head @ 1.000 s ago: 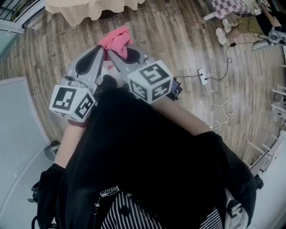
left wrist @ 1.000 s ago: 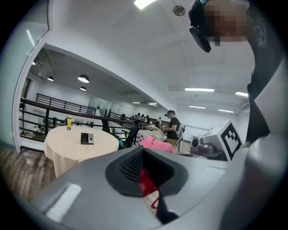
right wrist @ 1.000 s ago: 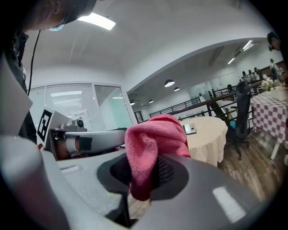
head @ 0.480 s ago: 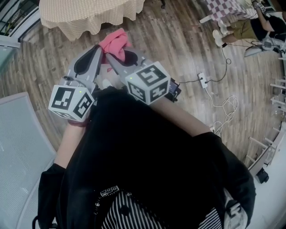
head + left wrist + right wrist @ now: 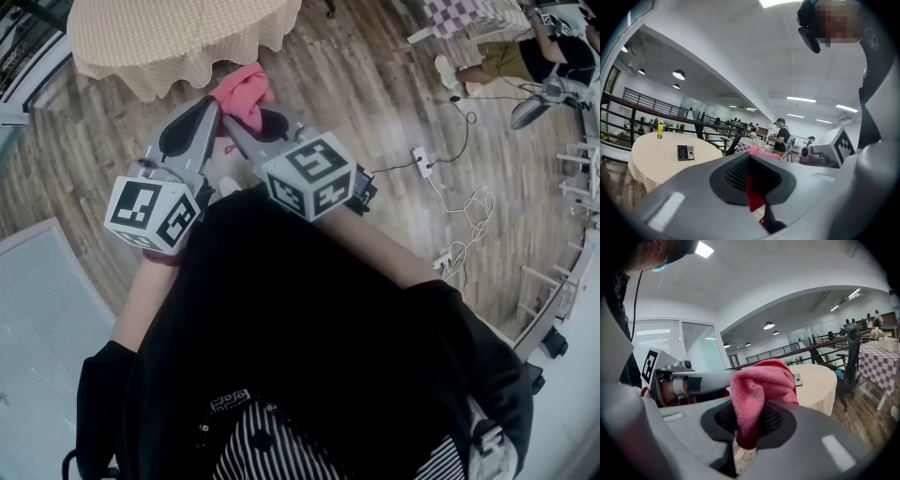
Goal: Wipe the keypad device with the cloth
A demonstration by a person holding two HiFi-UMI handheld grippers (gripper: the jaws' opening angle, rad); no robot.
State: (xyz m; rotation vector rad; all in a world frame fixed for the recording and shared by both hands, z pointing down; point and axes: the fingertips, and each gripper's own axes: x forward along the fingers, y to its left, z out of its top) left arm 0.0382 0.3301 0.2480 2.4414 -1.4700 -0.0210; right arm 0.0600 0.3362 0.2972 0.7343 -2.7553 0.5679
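Note:
A pink cloth [image 5: 244,89] is bunched between the tips of both grippers, held in front of the person's chest. My right gripper [image 5: 749,425] is shut on the cloth [image 5: 757,390]. My left gripper [image 5: 754,197] is close beside it, jaws together, with a dark red strip of the cloth [image 5: 752,194] in the gap. In the head view the left gripper [image 5: 208,105] and right gripper [image 5: 230,120] meet under the cloth. The keypad device [image 5: 686,152] lies flat on a round table [image 5: 651,161] with a beige cover, well ahead of both grippers; it also shows small in the right gripper view [image 5: 797,378].
A yellow bottle [image 5: 660,129] stands on the far side of the round table [image 5: 178,37]. A power strip [image 5: 424,161] and loose cables lie on the wood floor to the right. A dark chair [image 5: 853,362] and a checked table [image 5: 881,357] stand beyond. People stand in the background.
The round table has come further into the top of the head view, closer to the grippers. Both grippers keep the same pose with the cloth between them.

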